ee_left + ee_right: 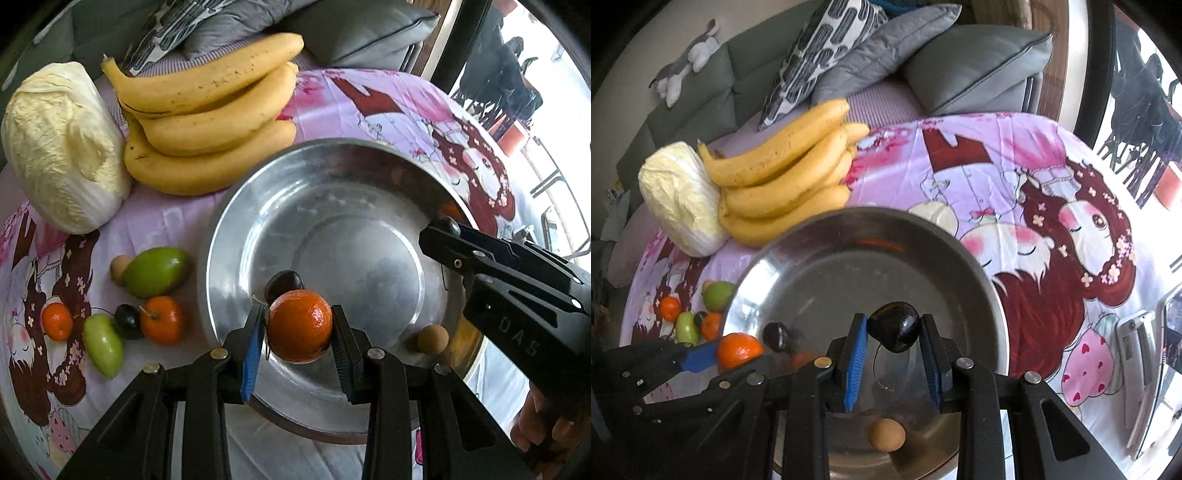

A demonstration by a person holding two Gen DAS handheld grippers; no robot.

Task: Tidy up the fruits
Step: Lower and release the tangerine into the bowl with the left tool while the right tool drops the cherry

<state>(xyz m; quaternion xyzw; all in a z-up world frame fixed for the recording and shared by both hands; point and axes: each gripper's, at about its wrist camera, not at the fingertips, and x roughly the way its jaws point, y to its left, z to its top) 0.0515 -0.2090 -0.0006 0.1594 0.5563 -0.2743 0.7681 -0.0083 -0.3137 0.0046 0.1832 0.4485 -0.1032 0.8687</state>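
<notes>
Clamped in my left tool (299,328), a tangerine (299,330) hangs over the metal bowl (236,206); my right tool (894,332) grips a dark plum (894,326). Bowl holds two fruits; about six wait at nine o'clock, beyond them the bananas (207,122).

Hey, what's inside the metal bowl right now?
Resting in the metal bowl: a dark plum and a small tan fruit. Held above it, a tangerine in the left gripper and another plum in the right gripper. Both grippers hide some of the bowl's floor.

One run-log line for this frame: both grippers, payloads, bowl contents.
left gripper: shut on orange | right gripper: shut on dark plum | both over metal bowl | in bowl: plum, small tan fruit
</notes>
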